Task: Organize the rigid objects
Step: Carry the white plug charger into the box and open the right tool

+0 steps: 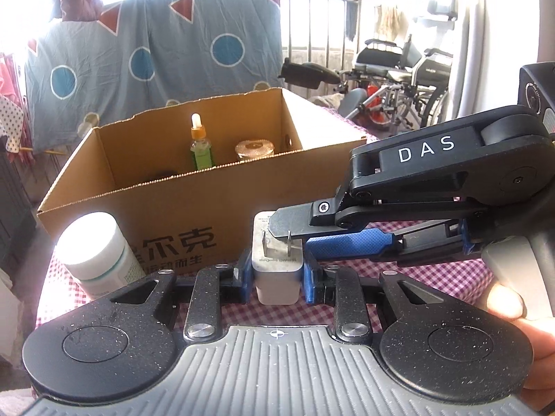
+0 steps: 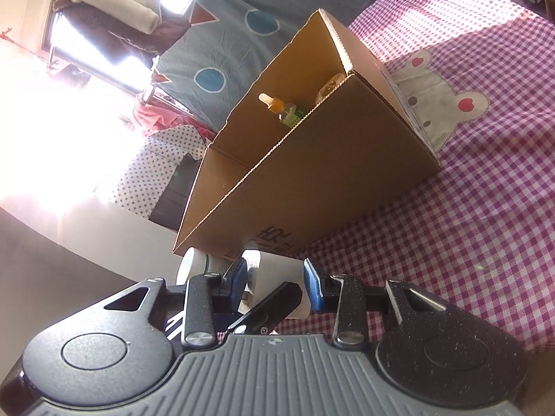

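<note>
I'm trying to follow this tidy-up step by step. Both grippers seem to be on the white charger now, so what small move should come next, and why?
Probably carry the white charger up and over the near wall of the cardboard box. The left gripper is shut on its body, the right gripper sits at its prong end, and the box stands open just behind, already holding a dropper bottle and a jar.

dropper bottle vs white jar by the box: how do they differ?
The dropper bottle stands upright inside the cardboard box; the white jar sits outside it, on the checked cloth, leaning in the left wrist view. The dropper bottle is slim, green and clear with an orange collar; the white jar is wide and opaque. Neither is in a gripper.
</note>
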